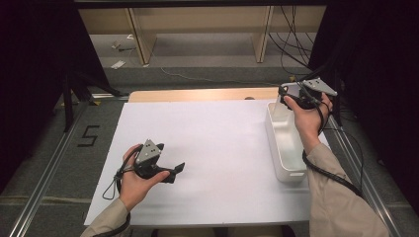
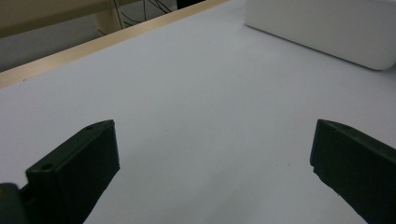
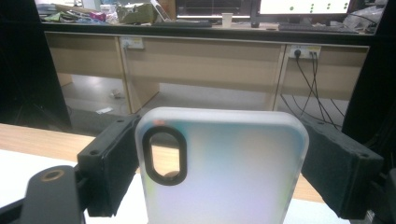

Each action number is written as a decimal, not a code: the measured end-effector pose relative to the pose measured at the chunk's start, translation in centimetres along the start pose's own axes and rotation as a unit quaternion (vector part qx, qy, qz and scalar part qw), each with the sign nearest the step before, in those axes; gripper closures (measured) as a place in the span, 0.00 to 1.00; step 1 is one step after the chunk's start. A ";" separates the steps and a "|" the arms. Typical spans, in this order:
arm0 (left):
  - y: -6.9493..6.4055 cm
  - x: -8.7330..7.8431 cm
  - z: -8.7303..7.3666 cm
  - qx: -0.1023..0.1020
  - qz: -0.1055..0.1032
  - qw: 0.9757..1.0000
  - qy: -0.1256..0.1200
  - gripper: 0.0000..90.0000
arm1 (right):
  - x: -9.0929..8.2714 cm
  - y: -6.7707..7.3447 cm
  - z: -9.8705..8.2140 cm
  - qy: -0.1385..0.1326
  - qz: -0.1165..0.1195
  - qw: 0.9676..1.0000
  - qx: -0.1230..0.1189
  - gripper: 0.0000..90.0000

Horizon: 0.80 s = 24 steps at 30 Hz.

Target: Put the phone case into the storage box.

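White sheeting covers the desk (image 1: 217, 148), with wooden shelving and loose cables on the floor beyond its far edge. At the far right, the right tool (image 3: 224, 158) pinches a translucent phone case (image 3: 224, 172) by its sides, upright above the far end of a white bin (image 1: 284, 148). Near left, the left tool (image 2: 215, 158) rests spread wide over bare sheeting, well apart from the bin.

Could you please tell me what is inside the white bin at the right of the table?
The near part of the bin looks bare. The right hand and claw, shut on a phone case, cover its far end.
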<state>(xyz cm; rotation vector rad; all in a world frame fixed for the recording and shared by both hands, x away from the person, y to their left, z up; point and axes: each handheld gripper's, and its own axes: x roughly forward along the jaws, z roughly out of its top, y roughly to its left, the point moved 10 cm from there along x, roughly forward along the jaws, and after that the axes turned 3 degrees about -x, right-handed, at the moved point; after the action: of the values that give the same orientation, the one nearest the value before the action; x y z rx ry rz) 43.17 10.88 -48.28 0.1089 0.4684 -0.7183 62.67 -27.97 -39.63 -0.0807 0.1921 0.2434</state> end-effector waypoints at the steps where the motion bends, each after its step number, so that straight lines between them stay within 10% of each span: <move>1: 0.0 0.0 0.0 0.000 0.000 1.000 0.000 0.01 | 0.0 0.0 0.0 0.001 0.000 1.000 0.000 0.20; 24: 0.0 0.0 0.0 -0.001 0.000 1.000 0.000 0.01 | 0.6 0.0 -0.4 0.006 -0.001 1.000 -0.003 0.20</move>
<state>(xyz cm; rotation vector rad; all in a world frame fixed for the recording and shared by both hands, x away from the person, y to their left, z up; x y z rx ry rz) 43.16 10.87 -48.32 0.1079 0.4692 -0.7184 63.21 -27.85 -40.17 -0.0890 0.2038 0.2410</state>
